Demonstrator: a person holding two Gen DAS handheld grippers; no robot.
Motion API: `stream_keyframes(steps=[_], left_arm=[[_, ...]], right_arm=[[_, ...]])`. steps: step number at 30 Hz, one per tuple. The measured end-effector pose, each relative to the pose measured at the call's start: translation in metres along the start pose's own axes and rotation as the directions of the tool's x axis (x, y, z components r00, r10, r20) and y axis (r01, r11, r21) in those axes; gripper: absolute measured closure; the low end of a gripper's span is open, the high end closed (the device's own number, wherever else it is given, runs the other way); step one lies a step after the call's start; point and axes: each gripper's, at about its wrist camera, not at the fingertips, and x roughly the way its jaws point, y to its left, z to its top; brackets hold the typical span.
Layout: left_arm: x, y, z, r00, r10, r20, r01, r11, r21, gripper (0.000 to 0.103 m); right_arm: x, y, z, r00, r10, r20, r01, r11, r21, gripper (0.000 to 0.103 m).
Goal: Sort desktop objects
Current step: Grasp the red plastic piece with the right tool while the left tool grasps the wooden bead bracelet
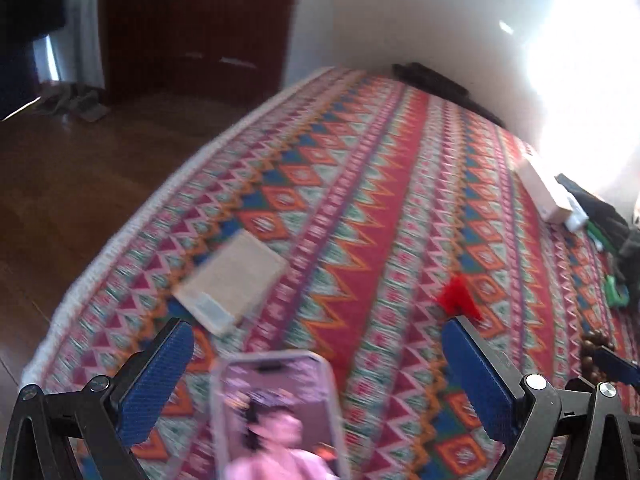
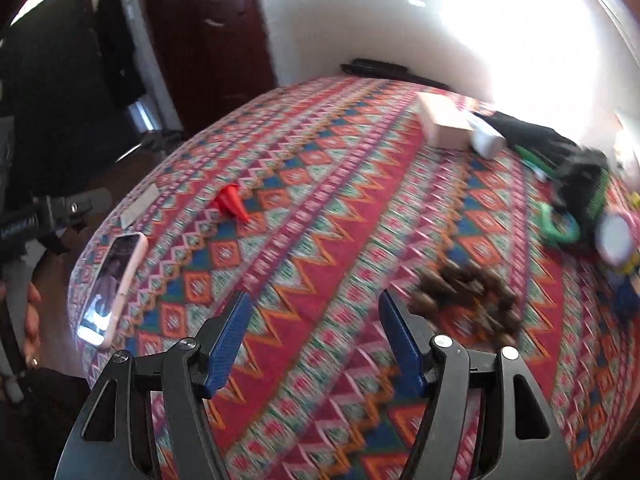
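A phone point(image 1: 276, 412) in a pale case lies face up on the patterned tablecloth point(image 1: 360, 208), between the fingers of my open left gripper point(image 1: 316, 340); it also shows in the right wrist view point(image 2: 114, 284) near the table's left edge. A beige notebook point(image 1: 234, 280) lies beyond it, and a red cone-shaped piece point(image 1: 456, 296) to its right, also in the right wrist view point(image 2: 232, 202). My right gripper point(image 2: 314, 304) is open and empty above the cloth. A string of brown beads point(image 2: 468, 292) lies just right of it.
A cardboard box point(image 2: 442, 122), a white tube point(image 2: 486, 138), a black bag point(image 2: 580, 168), a green ring point(image 2: 558, 226) and a white-faced round object point(image 2: 616, 238) crowd the right side. A dark strip point(image 2: 384, 68) lies along the far edge. Wooden floor point(image 1: 60, 184) lies left of the table.
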Motion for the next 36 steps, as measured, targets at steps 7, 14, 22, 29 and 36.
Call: stream_keyframes(steps=[7,14,22,29,36], left_arm=[[0.021,0.036,0.001,0.997,-0.07,-0.033,0.067,0.994,-0.081,0.001],[0.021,0.035,0.0,0.997,-0.068,-0.019,0.067,0.995,-0.071,0.001],[0.023,-0.046,-0.021,0.978,-0.193,-0.085,0.201,0.974,0.103,0.001],[0.065,-0.202,-0.062,0.913,-0.319,-0.254,0.371,0.908,0.194,0.001],[0.122,-0.303,-0.095,0.962,-0.107,-0.25,0.207,0.885,0.417,0.002]], right_arm=[[0.079,0.052,0.048,0.998,0.055,-0.036,-0.058,0.995,-0.08,0.034],[0.126,0.075,0.066,0.998,-0.005,-0.064,-0.004,0.99,-0.142,0.068],[0.032,0.034,0.033,0.998,0.036,0.052,-0.033,0.998,-0.044,0.068],[-0.089,-0.08,-0.023,0.98,-0.09,0.176,0.061,0.985,0.161,0.068],[-0.161,-0.15,-0.067,0.951,-0.147,0.272,0.075,0.963,0.259,0.068]])
